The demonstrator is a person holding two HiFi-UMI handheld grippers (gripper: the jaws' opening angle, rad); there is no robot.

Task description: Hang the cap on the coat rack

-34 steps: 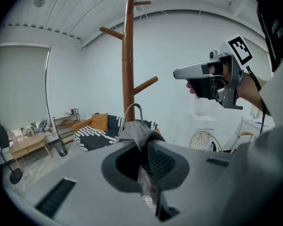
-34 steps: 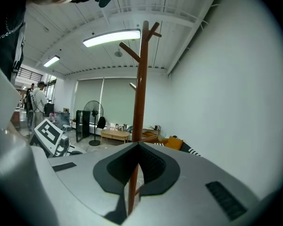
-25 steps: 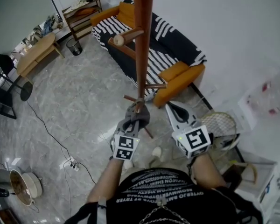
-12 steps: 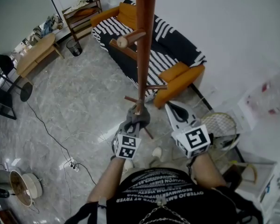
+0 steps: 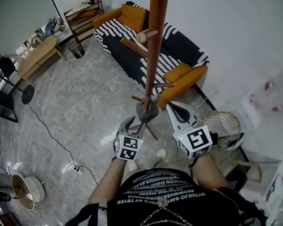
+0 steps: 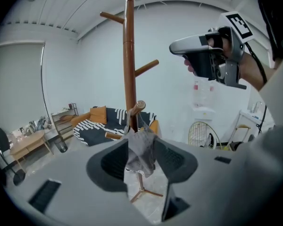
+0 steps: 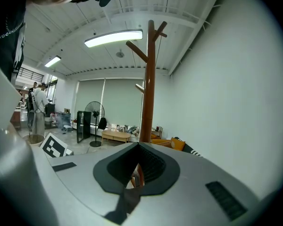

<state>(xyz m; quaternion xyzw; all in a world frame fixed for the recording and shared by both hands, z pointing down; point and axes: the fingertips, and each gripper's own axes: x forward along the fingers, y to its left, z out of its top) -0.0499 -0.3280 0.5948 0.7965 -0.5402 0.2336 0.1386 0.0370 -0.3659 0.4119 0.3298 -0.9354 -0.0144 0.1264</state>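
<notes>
The brown wooden coat rack rises just ahead of me, its pole in the middle of the left gripper view. A grey cap hangs from a low peg. My left gripper sits just below and in front of it. Its jaws have just been opening and now stand wide, with the cap dangling between them, untouched by the pads. My right gripper hovers to the right of the rack, jaws together and empty. The pole stands ahead of it.
A black-and-white striped sofa with orange cushions stands behind the rack. A floor fan lies at the right by the wall. A wooden table, a bin and floor cables are at the left.
The left gripper's jaws went from shut on the cap to wide open. The cap now hangs from the low peg by itself. The right gripper shifted only slightly.
</notes>
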